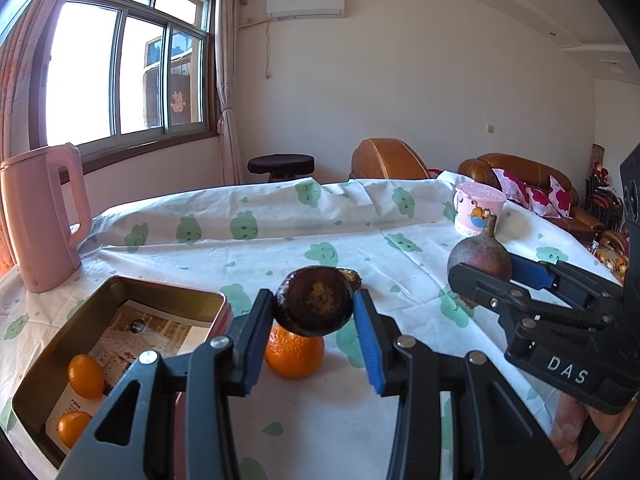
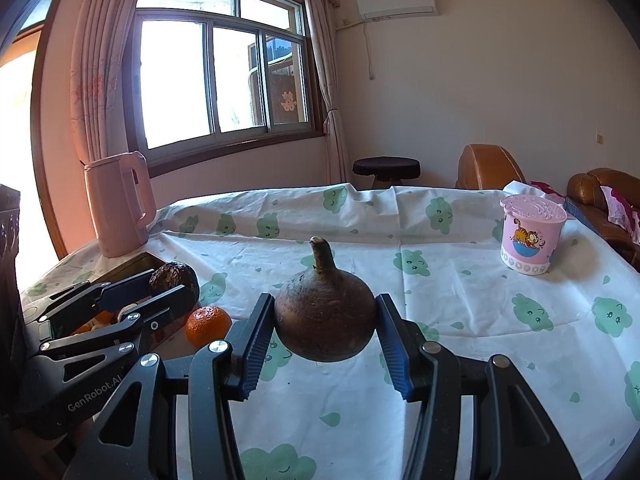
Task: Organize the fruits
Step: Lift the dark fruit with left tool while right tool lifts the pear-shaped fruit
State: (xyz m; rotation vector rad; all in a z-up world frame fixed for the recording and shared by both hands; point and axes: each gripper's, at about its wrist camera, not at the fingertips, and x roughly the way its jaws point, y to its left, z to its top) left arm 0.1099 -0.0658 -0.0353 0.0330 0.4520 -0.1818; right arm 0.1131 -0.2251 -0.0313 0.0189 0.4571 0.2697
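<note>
Dark fruit [image 1: 314, 306] in left tool [image 1: 314, 344], pear-shaped fruit [image 2: 325, 322] in right tool [image 2: 325, 344], both tilted slightly downward

Your main light is daylight pouring through the window [image 1: 120, 68] at the upper left of both views, and it's totally blown out white there. In the right wrist view you also get an orange-pink flare bleeding down the left edge. The table [image 2: 460, 320] is evenly lit, with only soft shadows under what's held above it. Both frames are sharp in the middle, no motion blur. Fisheye bends the walls and window frame hard, and the corners vignette to black.
</note>
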